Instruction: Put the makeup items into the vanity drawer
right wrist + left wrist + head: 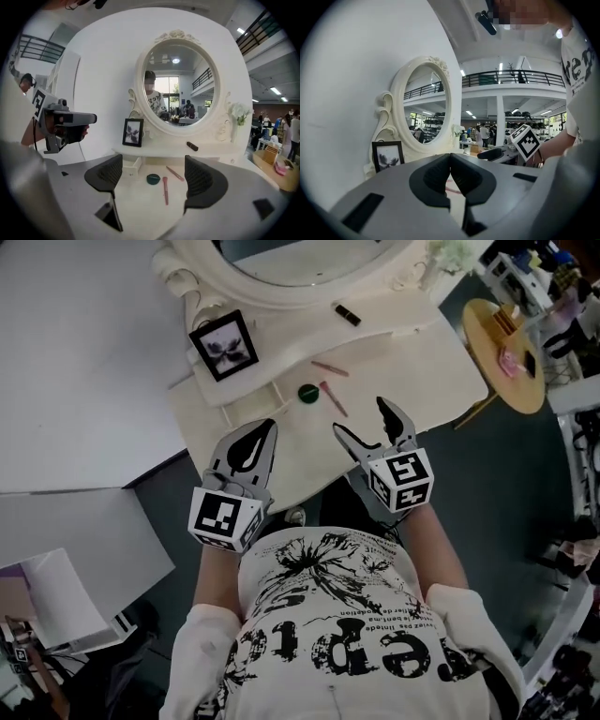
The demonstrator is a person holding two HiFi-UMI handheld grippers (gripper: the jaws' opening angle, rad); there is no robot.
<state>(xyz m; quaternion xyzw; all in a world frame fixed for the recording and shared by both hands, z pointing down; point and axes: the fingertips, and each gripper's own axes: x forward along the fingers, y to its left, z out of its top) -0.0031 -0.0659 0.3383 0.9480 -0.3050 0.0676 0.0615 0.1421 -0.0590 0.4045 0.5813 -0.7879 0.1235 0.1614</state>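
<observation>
On the cream vanity top (422,362) lie a green round compact (307,393), a pink brush (334,398) and a thin pink pencil (330,368). A black lipstick (347,314) rests on the raised shelf below the mirror. The right gripper view shows the same compact (153,178), brush (165,189), pencil (175,173) and lipstick (192,146). A small drawer (132,165) under the shelf looks slightly pulled out. My right gripper (361,420) hovers open and empty just short of the brush. My left gripper (265,427) is shut and empty near the table's front edge.
A framed picture (225,345) stands on the shelf's left end, with the oval mirror (176,79) behind it. White flowers (239,112) stand at the shelf's right end. A round wooden side table (506,352) with small items is to the right. A white wall (75,352) is on the left.
</observation>
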